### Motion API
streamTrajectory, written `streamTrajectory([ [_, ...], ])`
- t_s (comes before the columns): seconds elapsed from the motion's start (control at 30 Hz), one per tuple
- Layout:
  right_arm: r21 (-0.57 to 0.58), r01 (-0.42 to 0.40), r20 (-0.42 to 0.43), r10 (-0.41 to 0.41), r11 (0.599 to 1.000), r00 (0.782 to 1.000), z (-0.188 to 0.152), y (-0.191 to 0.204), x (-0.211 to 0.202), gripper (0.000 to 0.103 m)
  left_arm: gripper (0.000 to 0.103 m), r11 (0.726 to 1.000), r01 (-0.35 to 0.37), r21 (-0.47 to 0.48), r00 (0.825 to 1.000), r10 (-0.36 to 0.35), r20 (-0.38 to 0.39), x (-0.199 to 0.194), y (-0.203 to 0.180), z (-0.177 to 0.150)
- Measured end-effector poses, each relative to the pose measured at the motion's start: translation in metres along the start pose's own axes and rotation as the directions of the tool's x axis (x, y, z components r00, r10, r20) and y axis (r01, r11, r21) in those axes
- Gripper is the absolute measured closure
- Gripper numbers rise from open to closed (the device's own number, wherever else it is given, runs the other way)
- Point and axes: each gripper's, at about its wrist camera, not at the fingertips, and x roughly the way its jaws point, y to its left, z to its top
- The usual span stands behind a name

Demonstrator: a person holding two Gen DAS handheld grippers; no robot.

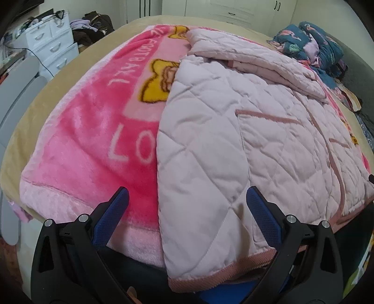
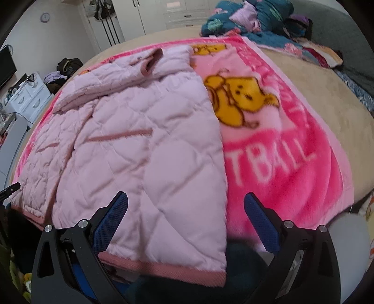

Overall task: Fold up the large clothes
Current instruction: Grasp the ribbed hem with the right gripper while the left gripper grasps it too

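jacket [image 1: 233,152] flat on blanket [image 1: 81,140] | left hand-held gripper [image 1: 187,205] spread | right hand-held gripper [image 2: 185,210] spread

The quilted jacket [image 1: 233,145] is hiding the blanket's [image 1: 88,140] lettering; motion blur is softening its bear print [image 2: 240,103].

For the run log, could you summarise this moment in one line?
left gripper open | right gripper open | jacket flat on blanket

White panelled wardrobe doors [image 1: 233,11] line the far wall. A white plastic drawer unit [image 1: 50,44] stands left of the tan-covered bed [image 1: 70,70].
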Motion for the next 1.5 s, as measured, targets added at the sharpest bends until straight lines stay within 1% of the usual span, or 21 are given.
streamTrajectory([
  [0.17,0.025,-0.057,-0.042,0.058,0.998,0.997,-0.014,-0.006,0.004,0.004,0.009,1.0,0.0,0.015,1.0,0.001,-0.019,0.001,-0.002,-0.005],
  [0.37,0.016,-0.124,-0.111,0.125,0.992,0.986,-0.028,0.0,0.012,0.004,0.009,1.0,0.019,0.003,0.999,-0.019,-0.039,-0.001,0.001,-0.011],
  [0.47,-0.005,-0.126,-0.102,0.125,0.992,0.987,-0.03,0.004,0.011,0.006,0.009,1.0,0.02,-0.002,0.999,-0.02,-0.048,-0.001,0.004,-0.014],
  [0.53,-0.016,-0.168,-0.097,0.166,0.986,0.981,-0.03,0.007,0.008,0.026,0.009,0.999,0.03,-0.011,0.998,-0.031,-0.062,0.0,0.005,-0.017],
  [0.57,-0.023,-0.172,-0.09,0.169,0.985,0.982,-0.029,0.009,0.005,0.031,0.009,0.999,0.031,-0.012,0.997,-0.032,-0.065,0.0,0.005,-0.019],
  [0.6,-0.035,-0.178,-0.078,0.175,0.983,0.981,-0.028,0.01,0.002,0.048,0.009,0.999,0.031,-0.012,0.997,-0.032,-0.067,0.001,0.005,-0.019],
  [0.63,-0.042,-0.184,-0.062,0.182,0.982,0.981,-0.026,0.011,-0.002,0.071,0.009,0.999,0.034,-0.014,0.997,-0.035,-0.07,0.001,0.005,-0.02],
  [0.67,-0.039,-0.197,-0.039,0.195,0.98,0.98,-0.023,0.01,-0.008,0.076,0.009,0.999,0.041,-0.016,0.997,-0.042,-0.071,0.002,0.004,-0.02],
  [0.7,-0.028,-0.226,-0.009,0.226,0.974,0.974,-0.02,0.007,-0.016,0.079,0.009,0.999,0.044,-0.015,0.996,-0.045,-0.074,0.002,0.004,-0.02],
  [0.8,-0.05,-0.246,0.053,0.248,0.968,0.967,-0.012,0.011,-0.029,0.083,0.009,0.998,0.061,-0.012,0.995,-0.062,-0.08,0.004,0.001,-0.02],
  [0.93,-0.065,-0.276,0.123,0.282,0.959,0.951,0.0,0.014,-0.045,0.084,0.009,0.994,0.108,-0.018,0.99,-0.109,-0.086,0.003,-0.002,-0.021],
  [1.03,-0.062,-0.303,0.16,0.309,0.951,0.937,0.011,0.013,-0.052,0.085,0.009,0.992,0.128,0.002,0.987,-0.128,-0.095,0.003,-0.009,-0.022],
  [1.07,-0.062,-0.307,0.167,0.313,0.95,0.935,0.013,0.013,-0.053,0.085,0.013,0.991,0.136,0.007,0.986,-0.135,-0.097,0.004,-0.011,-0.023],
  [1.1,-0.063,-0.306,0.173,0.312,0.95,0.934,0.016,0.013,-0.054,0.085,0.023,0.99,0.14,0.009,0.986,-0.138,-0.097,0.004,-0.013,-0.023],
  [1.13,-0.064,-0.306,0.175,0.312,0.95,0.934,0.017,0.013,-0.055,0.085,0.028,0.991,0.134,0.013,0.987,-0.132,-0.097,0.004,-0.015,-0.024],
  [1.2,-0.067,-0.306,0.179,0.313,0.95,0.933,0.019,0.014,-0.055,0.085,0.053,0.993,0.116,0.029,0.99,-0.114,-0.088,0.003,-0.017,-0.024],
  [1.23,-0.066,-0.303,0.178,0.31,0.951,0.934,0.018,0.015,-0.054,0.085,0.057,0.993,0.116,0.03,0.99,-0.113,-0.078,0.0,-0.018,-0.023],
  [1.27,-0.062,-0.302,0.176,0.308,0.951,0.935,0.017,0.015,-0.052,0.085,0.069,0.993,0.115,0.032,0.991,-0.113,-0.07,-0.001,-0.018,-0.022],
  [1.3,-0.058,-0.301,0.176,0.307,0.952,0.935,0.016,0.015,-0.051,0.085,0.078,0.994,0.103,0.043,0.993,-0.101,-0.056,-0.005,-0.019,-0.021],
  [1.4,-0.045,-0.3,0.177,0.303,0.953,0.937,0.013,0.013,-0.048,0.085,0.086,0.992,0.12,0.043,0.993,-0.119,-0.023,-0.013,-0.021,-0.017],
  [1.5,-0.032,-0.296,0.179,0.297,0.955,0.938,0.011,0.012,-0.047,0.085,0.09,0.99,0.126,0.062,0.992,-0.127,0.017,-0.023,-0.026,-0.011],
])
